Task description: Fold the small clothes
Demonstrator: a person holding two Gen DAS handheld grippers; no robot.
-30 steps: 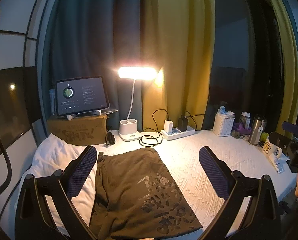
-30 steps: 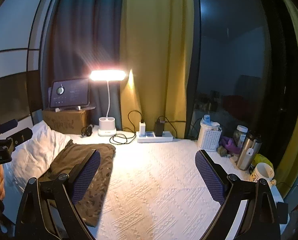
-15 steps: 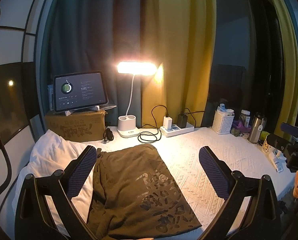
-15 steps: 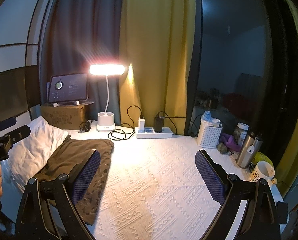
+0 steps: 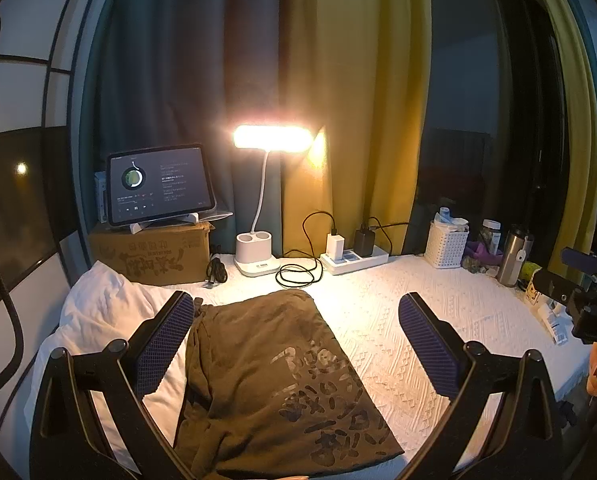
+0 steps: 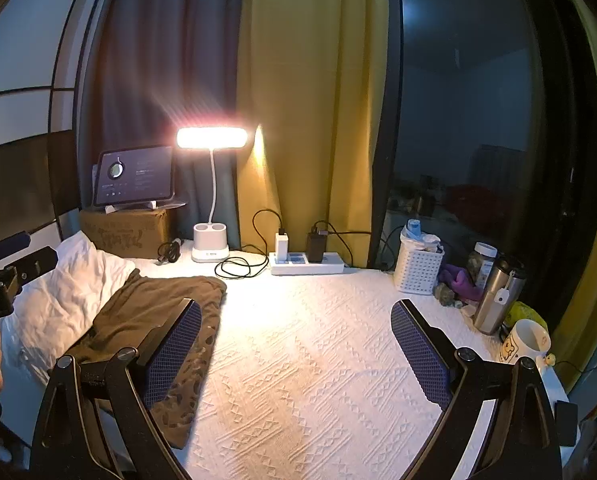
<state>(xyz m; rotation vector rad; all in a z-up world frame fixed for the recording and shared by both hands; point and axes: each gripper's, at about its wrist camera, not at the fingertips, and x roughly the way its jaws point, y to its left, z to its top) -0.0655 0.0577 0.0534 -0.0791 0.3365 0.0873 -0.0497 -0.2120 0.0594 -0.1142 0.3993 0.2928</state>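
Plainly, both tongs gape wide above the bedspread, shirt lying left.

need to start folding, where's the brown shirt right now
The brown shirt lies flat on the white bedspread, straight ahead of the left claw, its left edge over the white pillow. In the right wrist view it lies at the left, before the lamp.

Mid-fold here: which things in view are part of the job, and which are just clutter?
Job:
- brown garment, lying on the white bedspread
- left gripper, open
- right gripper, open

Lying about:
- pillow
- tablet
- cardboard box
- lamp
- power strip
- white basket
- steel flask
- mug
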